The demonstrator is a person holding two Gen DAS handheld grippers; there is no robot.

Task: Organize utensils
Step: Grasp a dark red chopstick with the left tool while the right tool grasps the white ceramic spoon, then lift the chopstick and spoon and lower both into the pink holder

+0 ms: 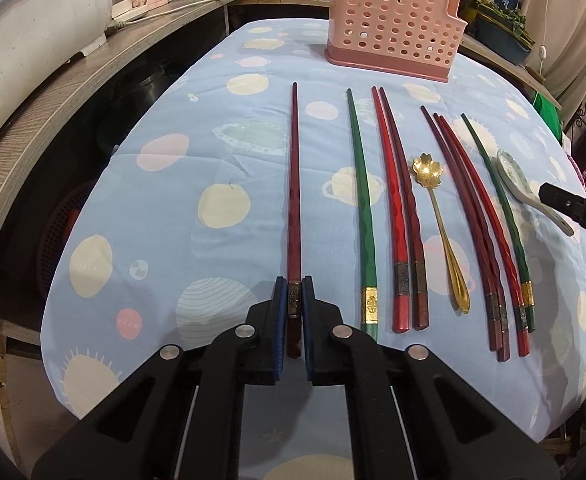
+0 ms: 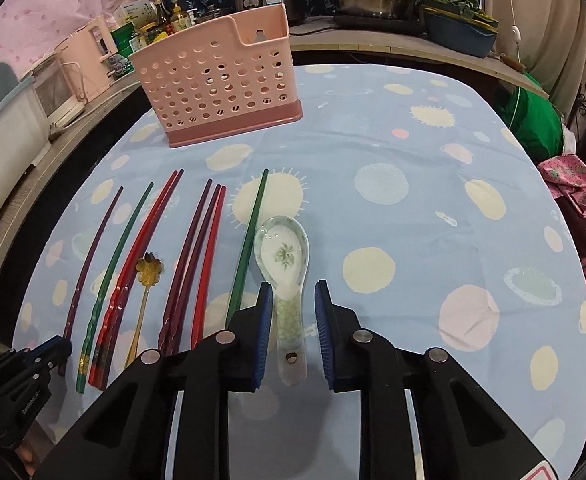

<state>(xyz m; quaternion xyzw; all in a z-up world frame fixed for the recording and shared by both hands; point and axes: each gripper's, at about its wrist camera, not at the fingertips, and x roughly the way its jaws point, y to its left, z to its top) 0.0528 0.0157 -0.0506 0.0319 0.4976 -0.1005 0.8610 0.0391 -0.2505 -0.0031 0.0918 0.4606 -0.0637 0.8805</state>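
Left wrist view showed my left tongs (image 1: 294,300) nearly closed around the thick end of a dark maroon wooden chopstick (image 1: 293,200), blue pads touching its sides as it lay on the blue spotted tablecloth (image 1: 213,152). My right tongs (image 2: 293,312) stood wide apart, straddling the handle of a white ceramic soup spoon (image 2: 283,260) without touching it. Beyond both stood a pink perforated plastic utensil holder (image 2: 217,80).

The desk (image 2: 433,152) was covered by a blue cloth (image 2: 413,220); chopsticks (image 1: 397,216), two spoons (image 2: 285,264) and a pink holder (image 2: 221,88) were laid on it.
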